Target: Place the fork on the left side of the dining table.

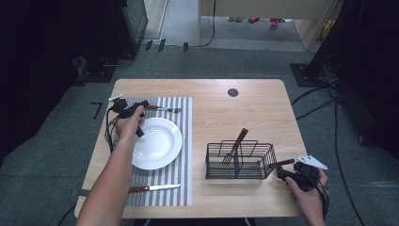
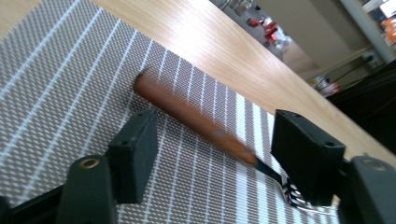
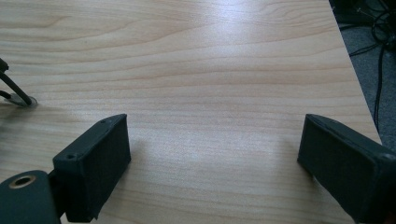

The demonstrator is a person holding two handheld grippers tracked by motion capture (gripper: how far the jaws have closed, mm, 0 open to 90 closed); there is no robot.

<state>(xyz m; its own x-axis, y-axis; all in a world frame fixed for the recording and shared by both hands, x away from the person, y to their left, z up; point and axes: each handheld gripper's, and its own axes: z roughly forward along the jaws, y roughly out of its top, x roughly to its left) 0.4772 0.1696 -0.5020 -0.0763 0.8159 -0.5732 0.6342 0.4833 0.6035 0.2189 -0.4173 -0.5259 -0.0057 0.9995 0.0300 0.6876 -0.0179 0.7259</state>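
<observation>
While jaws gape, left gripper straddles wooden-handled fork on woven striped placemat, twelve o'clock of round white plate; right gripper released over bare woodgrain table.

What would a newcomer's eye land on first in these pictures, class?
Probably the white plate on the striped placemat, with a knife on the near side of it. Beyond the plate, the left claw stands open around a wooden-handled fork lying on the mat. To the right stands a black wire basket with another fork leaning inside.
</observation>
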